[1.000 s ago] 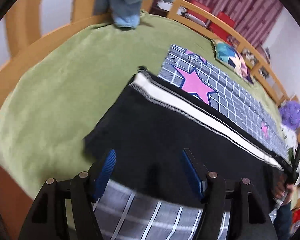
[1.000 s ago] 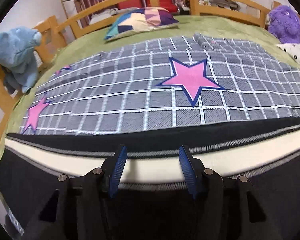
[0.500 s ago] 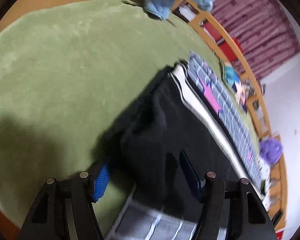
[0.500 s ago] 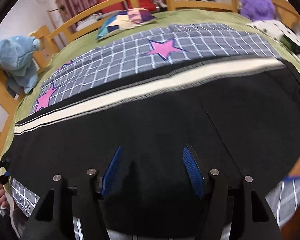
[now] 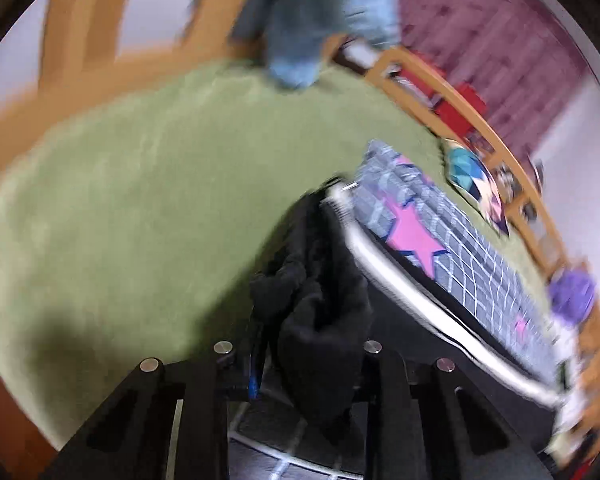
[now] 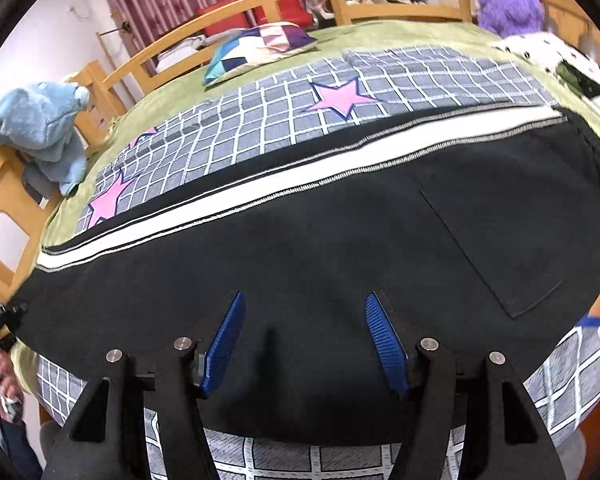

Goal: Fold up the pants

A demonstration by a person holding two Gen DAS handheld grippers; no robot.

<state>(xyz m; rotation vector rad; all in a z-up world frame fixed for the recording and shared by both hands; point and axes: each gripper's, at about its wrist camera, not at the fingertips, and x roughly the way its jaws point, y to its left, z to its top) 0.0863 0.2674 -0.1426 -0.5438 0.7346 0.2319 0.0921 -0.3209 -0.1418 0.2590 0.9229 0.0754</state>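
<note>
One pair of black pants, soft knit with a white side stripe edged in grey stitching and a square patch pocket, lies flat across a grey checked blanket with pink stars on a green-covered bed. The left hand-held gripper has just been closing and now pinches a bunched hem at the pants' left end. The right hand-held gripper hangs released, jaws apart, above the near edge.

The pants are black with a white side stripe edged in grey stitching. Under them lies a grey blanket with a white grid and pink stars, over a moss-green bedspread. The pillow is multicoloured geometric.
</note>
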